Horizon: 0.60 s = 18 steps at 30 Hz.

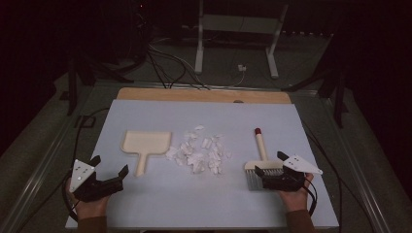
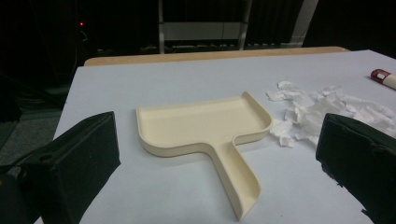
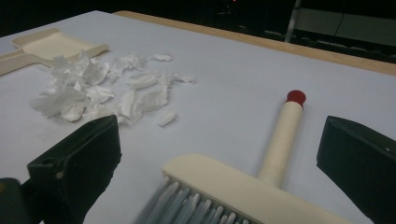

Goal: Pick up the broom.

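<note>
Left gripper (image 1: 111, 166): jaws wide apart, empty, low over the table (image 1: 160, 204) just short of the dustpan (image 1: 145, 144) handle, not touching. Right gripper (image 1: 270, 165): jaws spread wide, holding nothing, right at the brush (image 1: 261, 158) head; contact not clear. Dustpan lies flat, empty, handle toward the person. Torn white paper scraps (image 1: 199, 151) heaped between dustpan and brush. Brush lies flat, red-capped handle pointing away, bristles toward the person.

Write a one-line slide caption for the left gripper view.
Open left gripper faces a cream dustpan beside torn paper scraps on the white table.
</note>
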{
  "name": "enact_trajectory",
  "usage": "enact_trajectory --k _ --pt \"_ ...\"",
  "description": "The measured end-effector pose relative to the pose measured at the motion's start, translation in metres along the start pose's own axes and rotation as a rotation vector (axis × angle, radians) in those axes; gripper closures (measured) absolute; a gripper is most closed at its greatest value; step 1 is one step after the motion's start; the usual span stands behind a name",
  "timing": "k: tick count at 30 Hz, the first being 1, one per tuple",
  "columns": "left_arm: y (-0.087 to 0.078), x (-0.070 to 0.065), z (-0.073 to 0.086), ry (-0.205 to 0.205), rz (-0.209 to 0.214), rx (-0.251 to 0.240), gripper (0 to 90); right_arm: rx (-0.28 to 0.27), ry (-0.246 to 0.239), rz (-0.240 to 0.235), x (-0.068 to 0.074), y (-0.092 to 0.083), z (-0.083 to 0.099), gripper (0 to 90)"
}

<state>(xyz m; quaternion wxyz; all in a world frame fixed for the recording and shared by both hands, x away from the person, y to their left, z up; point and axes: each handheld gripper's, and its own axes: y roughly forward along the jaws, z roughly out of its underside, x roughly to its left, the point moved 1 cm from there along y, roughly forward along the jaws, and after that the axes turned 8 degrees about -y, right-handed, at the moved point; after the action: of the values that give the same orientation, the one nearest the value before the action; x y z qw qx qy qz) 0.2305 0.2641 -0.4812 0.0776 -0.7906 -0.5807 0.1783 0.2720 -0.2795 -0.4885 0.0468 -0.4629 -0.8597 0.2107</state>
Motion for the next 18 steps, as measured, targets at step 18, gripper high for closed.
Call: enact_trajectory --k 18 --pt "0.0059 -0.0016 0.0027 0.007 0.002 0.024 0.6 0.0 -0.008 0.032 0.0059 -0.0047 -0.0094 0.0"
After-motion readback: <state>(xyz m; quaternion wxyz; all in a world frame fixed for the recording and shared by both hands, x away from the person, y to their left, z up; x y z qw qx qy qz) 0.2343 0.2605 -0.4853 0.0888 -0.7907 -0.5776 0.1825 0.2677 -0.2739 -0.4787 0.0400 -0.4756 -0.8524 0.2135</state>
